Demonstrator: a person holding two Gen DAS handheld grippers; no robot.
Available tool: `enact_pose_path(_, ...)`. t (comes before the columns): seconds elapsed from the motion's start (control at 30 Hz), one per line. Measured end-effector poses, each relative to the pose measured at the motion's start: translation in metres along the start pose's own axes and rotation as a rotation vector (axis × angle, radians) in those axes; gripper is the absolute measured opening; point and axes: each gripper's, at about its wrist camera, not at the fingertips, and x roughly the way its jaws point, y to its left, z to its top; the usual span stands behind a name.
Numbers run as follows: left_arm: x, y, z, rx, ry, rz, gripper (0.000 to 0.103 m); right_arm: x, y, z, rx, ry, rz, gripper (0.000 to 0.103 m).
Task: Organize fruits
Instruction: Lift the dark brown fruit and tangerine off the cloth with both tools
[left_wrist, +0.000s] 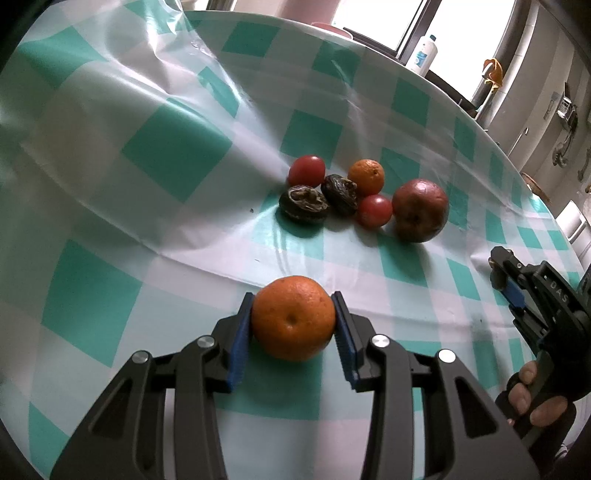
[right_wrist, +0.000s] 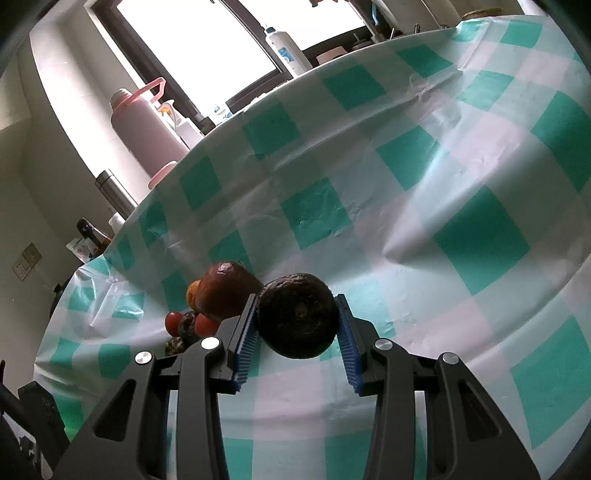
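My left gripper (left_wrist: 292, 296) is shut on a large orange (left_wrist: 293, 317), its blue pads (left_wrist: 238, 343) pressing both sides, just above the green-checked tablecloth (left_wrist: 177, 155). Beyond it lies a cluster: two red tomatoes (left_wrist: 306, 170) (left_wrist: 373, 210), a small orange (left_wrist: 366, 176), two dark wrinkled fruits (left_wrist: 303, 203) (left_wrist: 340, 194) and a dark red round fruit (left_wrist: 420, 210). My right gripper (right_wrist: 295, 297) is shut on a dark brown wrinkled fruit (right_wrist: 298, 315). In the right wrist view the cluster sits to the left, led by the dark red fruit (right_wrist: 227, 295). The right gripper (left_wrist: 503, 275) also shows at the left wrist view's right edge, held by a hand (left_wrist: 524, 391).
The round table's far edge (right_wrist: 236, 114) runs near a pink thermos (right_wrist: 147, 125), a steel flask (right_wrist: 114, 192) and a white bottle (right_wrist: 288, 48) by the window. The plastic tablecloth is creased and wrinkled (right_wrist: 399, 251). Kitchen cabinets (left_wrist: 554, 122) stand past the table's right side.
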Motion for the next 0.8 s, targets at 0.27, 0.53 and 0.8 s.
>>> enact_pose_path(0.27, 0.001, -0.001, 0.000, -0.002, -0.003, -0.004, 0.041, 0.002, 0.001, -0.001, -0.003, 0.011, -0.008, 0.041)
enact_pose_path(0.53, 0.000, 0.004, 0.001, -0.028, -0.013, -0.014, 0.041, -0.003, 0.004, -0.004, -0.009, -0.005, -0.037, 0.041)
enact_pose_path(0.8, -0.004, 0.009, 0.003, -0.043, -0.028, -0.024, 0.041, -0.060, 0.013, -0.041, 0.052, -0.009, 0.033, 0.041)
